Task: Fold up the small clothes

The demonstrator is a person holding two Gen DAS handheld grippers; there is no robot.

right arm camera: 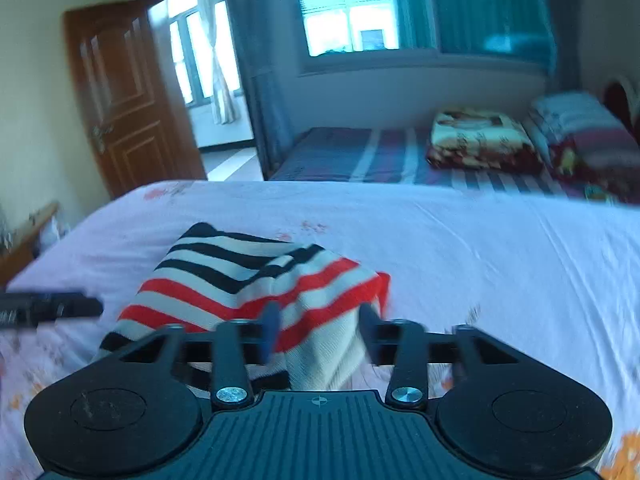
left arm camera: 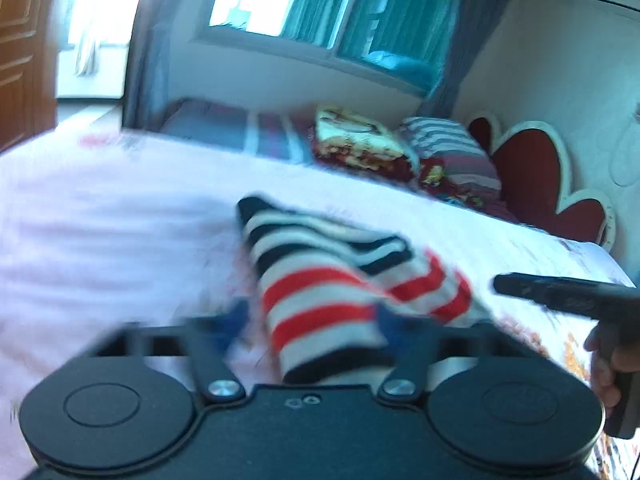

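Bedroom light falls from a wide window [right arm camera: 352, 8] at twelve o'clock, blue-grey curtains hanging beside it. At nine to ten o'clock in the right wrist view a brown panelled wooden door [right arm camera: 120, 96] stands open onto a brighter room. A bed [right arm camera: 480, 248] with a pale pink sheet, faintly flower-printed and soft with creases, fills the middle of both views.

On that sheet lies the striped garment [right arm camera: 248, 280], a knitted piece with black-and-white bands at its far end and red-and-white bands nearer the cameras, partly doubled over itself. In the left wrist view the left tool [left arm camera: 308, 320] has blue-padded fingers on either side of the garment's [left arm camera: 320, 300] near red-striped edge; the picture is blurred and I cannot tell whether they pinch it. In the right wrist view the right tool [right arm camera: 316, 332] has cloth bunched between its spread fingers, one blue pad [right arm camera: 272, 332] pressed against the fabric; whether it truly grips is unclear. The other tool's black finger pokes in at nine o'clock.

Beyond the bed, at one to two o'clock, a second mattress with a purple striped cover [right arm camera: 360, 156] carries a folded floral blanket [right arm camera: 480, 140] and stacked striped pillows [right arm camera: 580, 128]. A red heart-shaped headboard [left arm camera: 532, 172] edged in white sits at three o'clock in the left wrist view. No writing is readable.
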